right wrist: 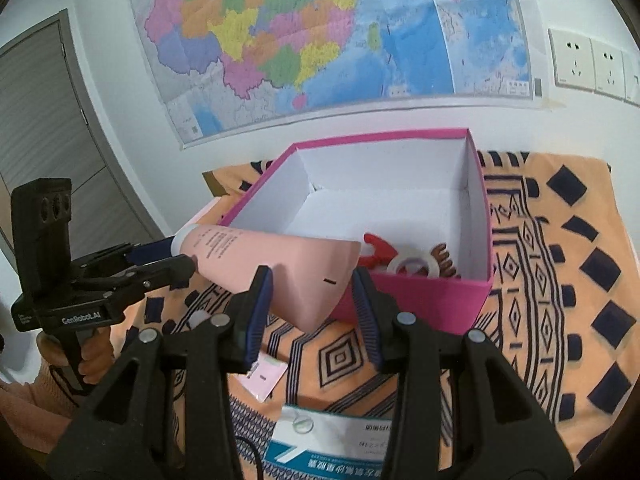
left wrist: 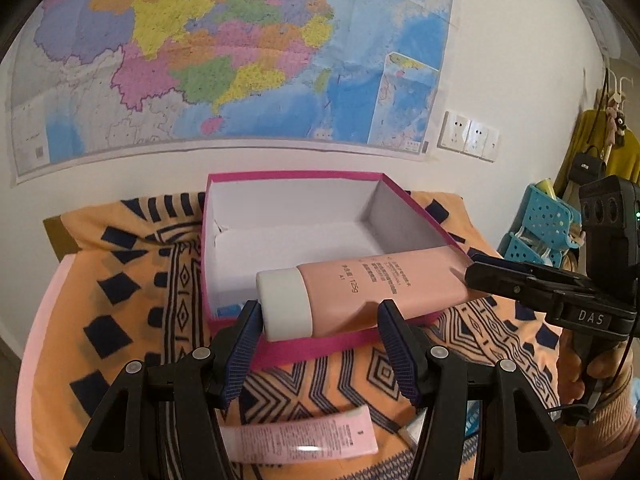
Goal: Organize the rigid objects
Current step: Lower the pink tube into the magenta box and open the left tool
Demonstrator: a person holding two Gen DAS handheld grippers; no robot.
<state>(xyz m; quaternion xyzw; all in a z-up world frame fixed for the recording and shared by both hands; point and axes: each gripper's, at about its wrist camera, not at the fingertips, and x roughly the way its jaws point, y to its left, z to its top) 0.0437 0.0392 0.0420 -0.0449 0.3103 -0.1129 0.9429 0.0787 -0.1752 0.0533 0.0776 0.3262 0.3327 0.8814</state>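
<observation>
While the left gripper (left wrist: 318,322) pinches the white cap and the right gripper (right wrist: 313,286) clamps the flat crimped end, the pink tube (left wrist: 372,290) hangs level over the near wall of the magenta box (right wrist: 420,300), which sits on the patterned orange cloth (right wrist: 560,280) below a wall map (left wrist: 224,52).

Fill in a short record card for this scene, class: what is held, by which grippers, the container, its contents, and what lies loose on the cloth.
held item: pink tube with white cap
left gripper: shut on the cap end
right gripper: shut on the flat tail end
container: pink box, open, white inside
contents: red clip, tape roll, brown clip
loose on cloth: smaller pink tube, blue-and-white packet
</observation>
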